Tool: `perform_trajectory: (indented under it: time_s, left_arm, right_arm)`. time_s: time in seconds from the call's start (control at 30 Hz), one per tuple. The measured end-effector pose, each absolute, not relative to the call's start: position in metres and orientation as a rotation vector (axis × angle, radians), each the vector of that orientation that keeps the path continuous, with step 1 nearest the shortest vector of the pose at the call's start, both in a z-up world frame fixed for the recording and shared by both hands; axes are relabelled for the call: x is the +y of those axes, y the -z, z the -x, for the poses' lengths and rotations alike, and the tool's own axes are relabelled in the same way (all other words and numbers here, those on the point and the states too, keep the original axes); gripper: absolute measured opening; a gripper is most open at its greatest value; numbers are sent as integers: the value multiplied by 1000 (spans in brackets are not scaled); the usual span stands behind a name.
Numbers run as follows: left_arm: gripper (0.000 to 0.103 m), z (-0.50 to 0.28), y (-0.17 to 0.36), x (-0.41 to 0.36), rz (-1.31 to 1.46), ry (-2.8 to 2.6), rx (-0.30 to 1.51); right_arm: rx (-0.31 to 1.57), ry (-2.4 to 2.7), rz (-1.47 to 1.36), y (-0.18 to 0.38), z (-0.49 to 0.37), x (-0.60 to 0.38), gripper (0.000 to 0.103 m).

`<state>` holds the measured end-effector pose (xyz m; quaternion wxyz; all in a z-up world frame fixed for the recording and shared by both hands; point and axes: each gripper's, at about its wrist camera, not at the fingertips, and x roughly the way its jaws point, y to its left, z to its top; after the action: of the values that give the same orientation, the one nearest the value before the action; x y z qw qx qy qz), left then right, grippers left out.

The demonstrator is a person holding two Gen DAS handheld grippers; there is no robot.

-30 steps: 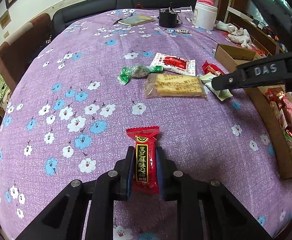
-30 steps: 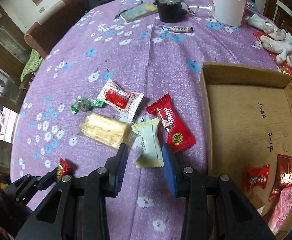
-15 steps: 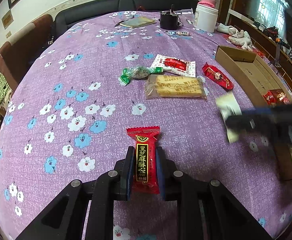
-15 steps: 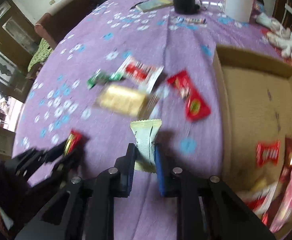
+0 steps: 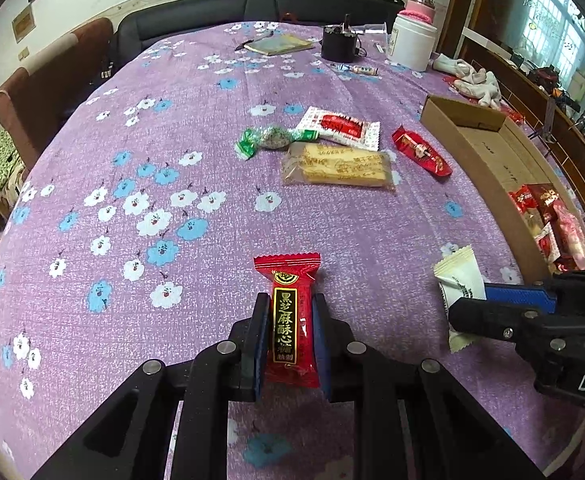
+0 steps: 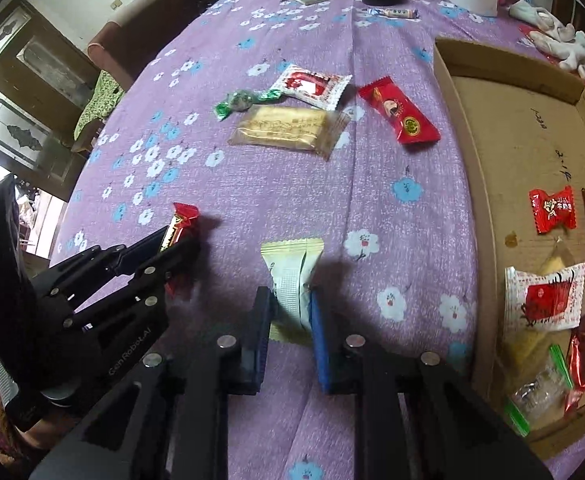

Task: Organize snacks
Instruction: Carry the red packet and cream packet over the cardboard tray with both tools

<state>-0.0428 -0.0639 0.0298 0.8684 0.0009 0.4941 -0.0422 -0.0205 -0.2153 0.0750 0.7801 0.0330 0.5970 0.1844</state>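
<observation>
From the left wrist, the left gripper is seen clenched on a red snack packet, its gold lettering legible.

From the right wrist, the right gripper is seen clamped on a pale green packet; the cardboard tray's near-end snacks are fully visible only here.

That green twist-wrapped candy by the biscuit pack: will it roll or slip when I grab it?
The green twist-wrapped candy looks rounded in the middle, so a push may roll it, though its twisted ends should limit that. The wrapper looks glossy, so it may be slippery. It is probably light.
</observation>
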Motion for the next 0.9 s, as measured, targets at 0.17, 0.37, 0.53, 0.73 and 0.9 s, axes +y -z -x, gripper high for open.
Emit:
perform_trajectory:
  time_s: [0.17,0.37,0.53,0.73,0.9]
  left_arm:
    - [20,47,-41,-73,-18,97,1012]
    - [20,50,-52,-94,-52,132,992]
    - [20,48,-62,-118,-84,173,968]
    - [20,48,-70,-152,-128,230,949]
    - [20,48,-74,-180,-164,275,941]
  right_arm:
    - [1272,-401,-88,-84,26,-224,19]
    - [1243,-389,-115,-95,31,-238,19]
    - [1213,-358,-137,-106,36,-260,19]
    - [1184,-306,-177,-115,43,-293,19]
    - [1166,-269,-216,-119,50,-319,19]
